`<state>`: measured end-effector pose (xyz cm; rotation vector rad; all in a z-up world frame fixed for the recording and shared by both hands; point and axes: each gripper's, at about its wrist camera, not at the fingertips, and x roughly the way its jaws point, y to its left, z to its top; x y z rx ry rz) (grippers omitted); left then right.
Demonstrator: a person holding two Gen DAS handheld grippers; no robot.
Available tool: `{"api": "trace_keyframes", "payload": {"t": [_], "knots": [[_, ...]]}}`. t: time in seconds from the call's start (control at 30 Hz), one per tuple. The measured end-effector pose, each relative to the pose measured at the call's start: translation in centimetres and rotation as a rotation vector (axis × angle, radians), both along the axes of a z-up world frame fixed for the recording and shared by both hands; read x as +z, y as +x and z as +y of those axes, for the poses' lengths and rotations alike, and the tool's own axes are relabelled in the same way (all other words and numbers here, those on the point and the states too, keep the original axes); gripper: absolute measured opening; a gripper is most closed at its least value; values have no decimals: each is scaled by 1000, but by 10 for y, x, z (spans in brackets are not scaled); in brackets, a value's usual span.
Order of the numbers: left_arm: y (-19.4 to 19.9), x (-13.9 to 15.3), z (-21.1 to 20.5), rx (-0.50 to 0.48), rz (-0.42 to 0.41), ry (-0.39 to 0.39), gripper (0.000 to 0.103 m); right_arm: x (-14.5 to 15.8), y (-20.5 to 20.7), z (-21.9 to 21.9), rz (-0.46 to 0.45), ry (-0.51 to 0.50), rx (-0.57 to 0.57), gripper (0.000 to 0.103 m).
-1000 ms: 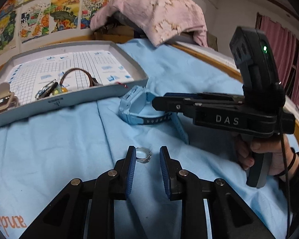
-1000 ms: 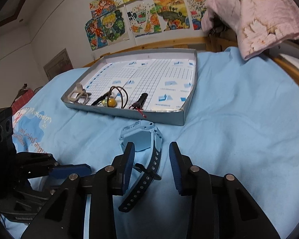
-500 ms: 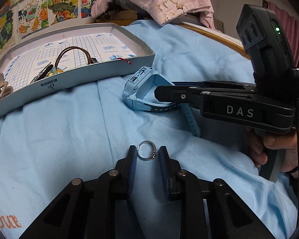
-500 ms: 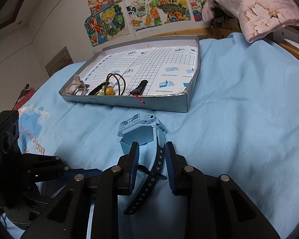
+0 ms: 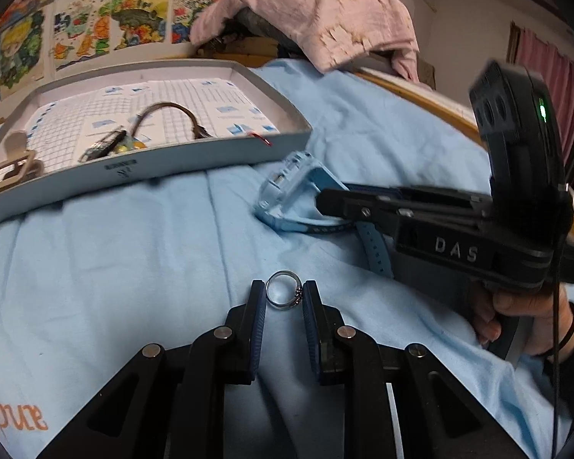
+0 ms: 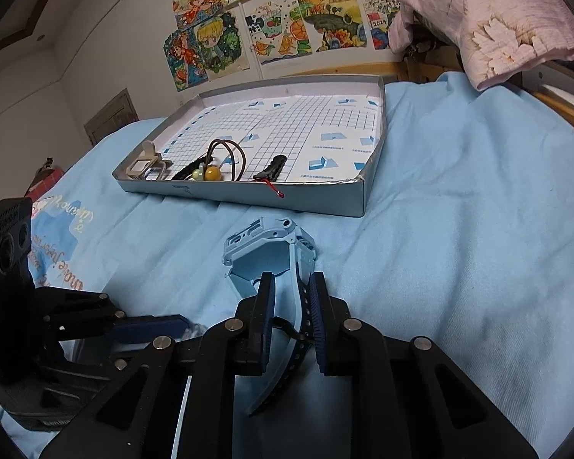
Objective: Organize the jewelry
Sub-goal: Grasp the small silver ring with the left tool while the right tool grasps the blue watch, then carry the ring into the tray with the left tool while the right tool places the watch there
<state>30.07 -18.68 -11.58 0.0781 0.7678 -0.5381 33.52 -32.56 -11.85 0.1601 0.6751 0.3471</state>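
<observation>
Silver ring (image 5: 283, 295), light, stiff, slippery: pinched across its band by left hand-held gripper (image 5: 284, 302) mid-bed. Rightward, soft blue watch (image 6: 271, 252): strap clamped in right hand-held gripper (image 6: 292, 306), near tray (image 6: 248, 195).

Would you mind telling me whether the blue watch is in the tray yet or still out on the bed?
Out. The blue watch lies on the sheet just before the tray, its strap between the right gripper fingers.

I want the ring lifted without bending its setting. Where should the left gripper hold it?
Grip the silver ring across its plain band, from above along the left gripper fingers' line. It lies flat on the blue sheet, setting against the right finger.
</observation>
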Motion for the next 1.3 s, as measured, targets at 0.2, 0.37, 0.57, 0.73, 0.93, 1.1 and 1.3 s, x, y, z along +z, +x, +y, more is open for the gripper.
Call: {"api": "trace_keyframes", "payload": {"t": [0.2, 0.37, 0.57, 0.73, 0.93, 1.1, 1.3], "knots": [[7, 10, 17, 90, -2, -50, 18, 7, -5, -2, -26, -8, -29, 11], [12, 21, 25, 152, -18, -59, 18, 18, -6, 1, -32, -39, -45, 10], [20, 49, 46, 222, -54, -88, 18, 44, -11, -1, -80, -13, -74, 2], [34, 62, 66, 260, -63, -90, 18, 54, -1, 11, -71, -34, -61, 0], [27, 42, 73, 236, -27, -94, 18, 44, 1, 8, -24, -72, -97, 2], [25, 35, 71, 217, -18, -98, 18, 40, -6, -3, 15, -41, -81, 17], [26, 30, 70, 215, -8, -97, 18, 28, -5, 6, 62, -103, -55, 17]]}}
